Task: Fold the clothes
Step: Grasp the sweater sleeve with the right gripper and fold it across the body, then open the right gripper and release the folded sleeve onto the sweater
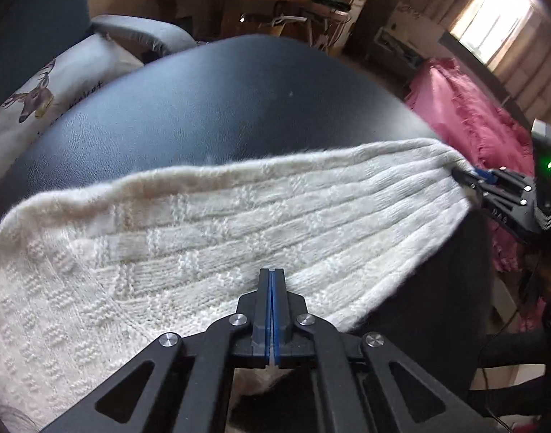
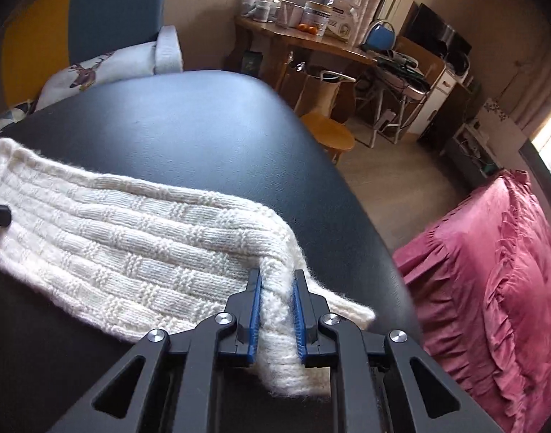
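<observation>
The knit sweater point(image 2: 131, 238) lies lengthwise between both grippers: right gripper point(image 2: 277, 281) clamps its end, left gripper point(image 1: 272, 274) is pressed together at its near edge.

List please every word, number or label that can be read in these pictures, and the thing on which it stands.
Cursive dark writing on the deer cushion: cut off by the black table, not readable.
Print on the white box on the wooden desk: too small and blurred.
Labels on the jars: blurred.
No text reads clearly.
</observation>
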### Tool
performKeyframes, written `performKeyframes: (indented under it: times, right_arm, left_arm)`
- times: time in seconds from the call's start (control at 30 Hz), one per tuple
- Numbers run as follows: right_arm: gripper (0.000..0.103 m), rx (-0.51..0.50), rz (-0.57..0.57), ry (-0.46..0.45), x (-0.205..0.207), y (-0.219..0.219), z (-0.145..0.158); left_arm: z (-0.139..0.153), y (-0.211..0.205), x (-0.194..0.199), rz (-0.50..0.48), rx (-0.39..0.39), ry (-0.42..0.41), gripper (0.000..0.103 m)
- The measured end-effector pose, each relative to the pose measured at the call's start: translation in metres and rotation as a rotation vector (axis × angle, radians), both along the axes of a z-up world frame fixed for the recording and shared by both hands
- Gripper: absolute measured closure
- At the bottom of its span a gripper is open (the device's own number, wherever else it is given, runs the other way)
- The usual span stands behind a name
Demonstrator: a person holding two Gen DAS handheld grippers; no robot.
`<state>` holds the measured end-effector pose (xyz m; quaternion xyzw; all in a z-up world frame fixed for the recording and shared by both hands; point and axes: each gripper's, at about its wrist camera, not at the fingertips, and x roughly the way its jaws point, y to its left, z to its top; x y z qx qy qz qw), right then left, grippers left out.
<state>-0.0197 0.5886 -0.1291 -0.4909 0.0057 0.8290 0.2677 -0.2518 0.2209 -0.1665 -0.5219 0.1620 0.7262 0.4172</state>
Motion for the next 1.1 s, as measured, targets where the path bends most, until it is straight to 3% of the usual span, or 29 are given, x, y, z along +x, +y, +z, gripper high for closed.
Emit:
performKeyframes:
  times: [0.13,0.2,0.27,0.33,0.37,0.43,0.5,0.6,0.67,0.83,0.9,1.0,1.1]
  right_arm:
    - [0.082,0.037,-0.046,-0.021,-0.005,0.01,-0.007]
    - [0.063,0.02,-0.086,-0.004,-0.004,0.019,-0.004]
    - [0.049,-0.017,-0.127,0.03,0.003,0.027,0.002]
    - [0.049,-0.065,-0.151,0.101,0.013,0.03,0.016]
    - [0.044,-0.097,-0.143,0.143,0.017,0.027,0.024]
    - [0.036,-0.214,-0.095,0.225,0.02,0.016,0.038]
    - [0.027,-0.414,-0.005,0.302,0.018,-0.005,0.043]
    - [0.027,-0.684,0.09,0.339,0.007,-0.046,0.03]
    - [0.027,-0.814,0.122,0.341,-0.002,-0.072,0.016]
    - [0.027,-0.986,0.017,0.372,-0.02,-0.108,-0.024]
    - [0.027,-1.036,-0.043,0.399,-0.025,-0.112,-0.037]
    - [0.028,-1.023,-0.106,0.469,-0.034,-0.116,-0.036]
    - [0.033,-0.986,-0.139,0.489,-0.047,-0.116,-0.036]
  left_arm:
    - [0.007,-0.01,-0.006,0.033,0.008,-0.052,0.101]
    - [0.019,-0.026,-0.009,0.059,0.063,-0.106,0.09]
    - [0.032,-0.047,-0.021,0.09,0.091,-0.108,0.089]
    - [0.047,-0.072,-0.033,0.127,0.088,-0.078,0.084]
    - [0.057,-0.054,-0.032,0.141,0.072,-0.051,0.082]
    - [0.066,-0.071,-0.024,0.134,0.029,0.016,0.08]
    - [0.063,-0.089,-0.008,0.098,-0.017,0.076,0.076]
    - [0.034,-0.077,0.023,0.024,-0.071,0.087,0.076]
    - [0.025,-0.076,0.04,-0.008,-0.055,0.074,0.076]
    - [0.043,-0.089,0.074,-0.033,0.064,0.076,0.076]
    - [0.047,-0.083,0.086,-0.055,0.088,0.084,0.076]
    - [0.043,-0.063,0.106,-0.104,0.11,0.06,0.076]
    - [0.021,-0.036,0.118,-0.135,0.021,0.067,0.076]
